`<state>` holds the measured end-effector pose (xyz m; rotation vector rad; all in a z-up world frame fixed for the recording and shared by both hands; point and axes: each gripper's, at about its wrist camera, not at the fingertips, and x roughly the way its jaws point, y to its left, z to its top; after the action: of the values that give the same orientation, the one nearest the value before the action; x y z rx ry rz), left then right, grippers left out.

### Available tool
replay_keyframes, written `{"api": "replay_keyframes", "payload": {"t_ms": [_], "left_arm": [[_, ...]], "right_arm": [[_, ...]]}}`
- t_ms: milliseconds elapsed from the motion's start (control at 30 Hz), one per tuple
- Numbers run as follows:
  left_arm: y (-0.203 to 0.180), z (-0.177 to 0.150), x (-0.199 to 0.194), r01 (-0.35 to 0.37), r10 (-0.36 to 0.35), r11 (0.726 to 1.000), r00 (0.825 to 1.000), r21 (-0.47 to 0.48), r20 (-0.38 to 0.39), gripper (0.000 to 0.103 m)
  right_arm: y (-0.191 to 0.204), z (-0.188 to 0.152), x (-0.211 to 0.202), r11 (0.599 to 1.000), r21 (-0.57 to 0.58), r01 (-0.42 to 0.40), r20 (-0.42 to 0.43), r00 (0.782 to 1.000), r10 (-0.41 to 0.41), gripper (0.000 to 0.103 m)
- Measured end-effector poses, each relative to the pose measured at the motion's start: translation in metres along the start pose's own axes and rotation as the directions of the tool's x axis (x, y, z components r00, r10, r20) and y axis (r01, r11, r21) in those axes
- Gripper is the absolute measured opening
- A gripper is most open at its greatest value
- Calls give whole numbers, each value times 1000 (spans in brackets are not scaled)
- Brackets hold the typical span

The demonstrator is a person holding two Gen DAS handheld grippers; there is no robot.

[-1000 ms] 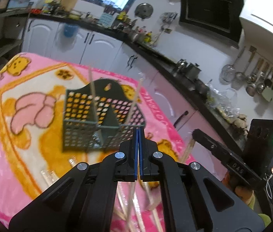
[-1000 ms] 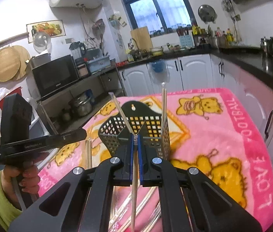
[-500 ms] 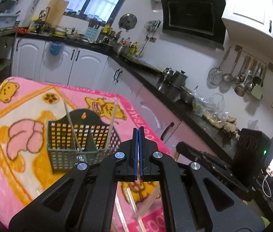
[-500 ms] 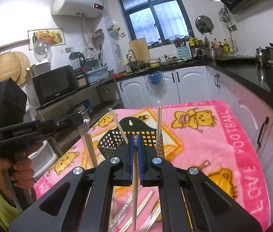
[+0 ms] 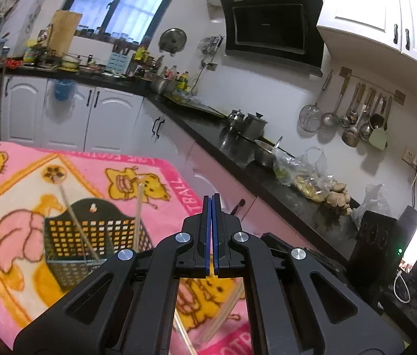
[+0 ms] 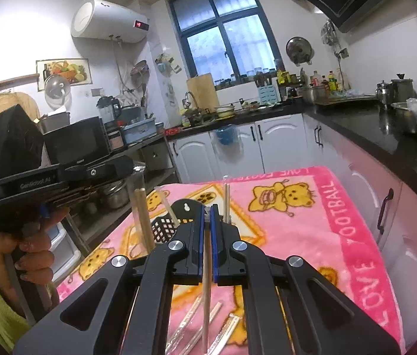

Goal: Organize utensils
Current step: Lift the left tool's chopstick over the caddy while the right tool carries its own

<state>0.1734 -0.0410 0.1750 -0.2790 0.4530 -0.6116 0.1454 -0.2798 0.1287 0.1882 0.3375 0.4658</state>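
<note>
I am holding one wooden chopstick in the right tool. Its blue pads are pressed onto the stick, which hangs nearly vertical between them, and its lower end points down to the pink blanket on the table. The left tool is completely closed. In its own view I see no clear object between the pads. In the right view two sticks stand up just under its body, but I cannot tell if the tool grips them or if they only stand behind it.

The target, I judge, is the black mesh utensil basket. It stands upright on the blanket and already has two chopsticks leaning inside. From the right tool the basket lies straight ahead and a little lower, partly hidden by the tool's own fingers. From the left tool it is ahead and to the left.

The important relation is this: the long axis of the held stick is already upright, the same direction as the basket's open top. So the right hand seems to need only a forward movement over the opening, then to go down and release. More loose chopsticks, some in clear wrappers, lie flat on the blanket below the right tool, near to me.
</note>
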Motion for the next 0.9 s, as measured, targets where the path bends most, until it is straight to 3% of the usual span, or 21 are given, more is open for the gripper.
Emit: {"api": "replay_keyframes", "payload": {"t_ms": [400,900], "left_arm": [[-15,33,9,-10,8,999,999,48,48,0],[13,72,6,-87,84,996,987,14,138,0]], "right_arm": [[0,24,0,1000,-7,-10,46,999,10,4],[12,66,17,998,-35,-47,110,993,50,4]]}}
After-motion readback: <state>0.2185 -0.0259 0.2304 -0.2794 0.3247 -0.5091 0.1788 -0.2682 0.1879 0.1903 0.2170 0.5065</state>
